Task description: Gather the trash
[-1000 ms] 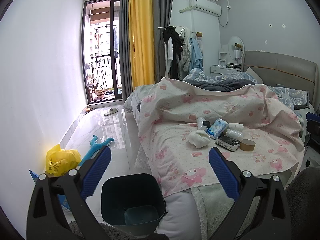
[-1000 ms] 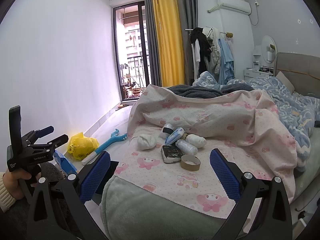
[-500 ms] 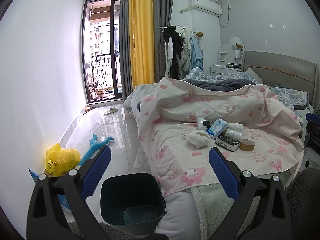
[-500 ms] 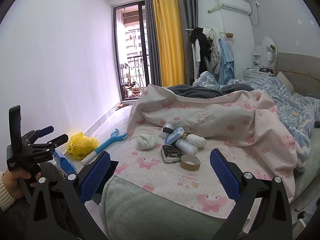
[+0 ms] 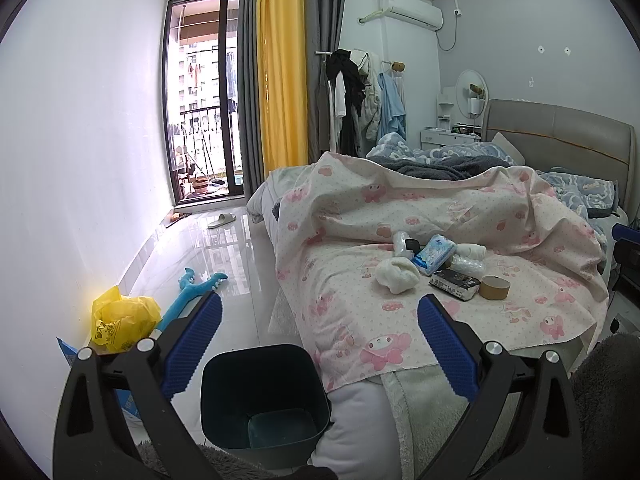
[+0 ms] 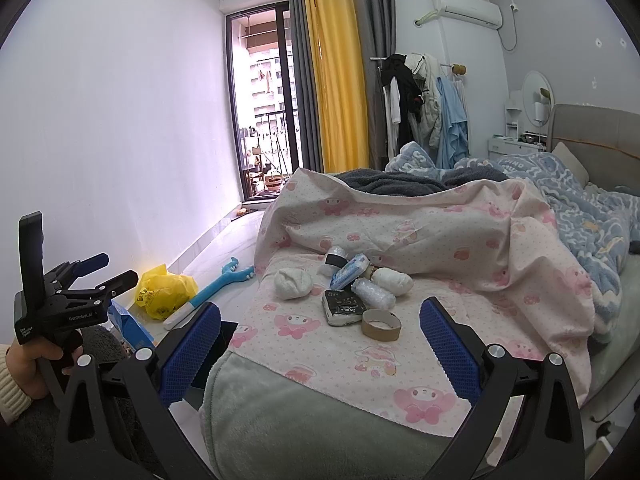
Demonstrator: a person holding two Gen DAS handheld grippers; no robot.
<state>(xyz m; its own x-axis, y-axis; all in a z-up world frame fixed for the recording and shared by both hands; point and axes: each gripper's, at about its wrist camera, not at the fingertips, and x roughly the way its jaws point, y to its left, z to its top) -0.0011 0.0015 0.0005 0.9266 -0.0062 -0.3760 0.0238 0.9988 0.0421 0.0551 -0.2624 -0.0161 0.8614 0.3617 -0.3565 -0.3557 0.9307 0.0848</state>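
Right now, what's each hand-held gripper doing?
Left hand-held gripper: open, holding nothing.
Right hand-held gripper: open, holding nothing.

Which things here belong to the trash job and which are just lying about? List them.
Job: bin; on the bed sheet, tape core, white wad, blue packet, black packet, bubble wrap roll.

Lying about: yellow bag, blue toy, slipper, clothes rack, blue duvet.
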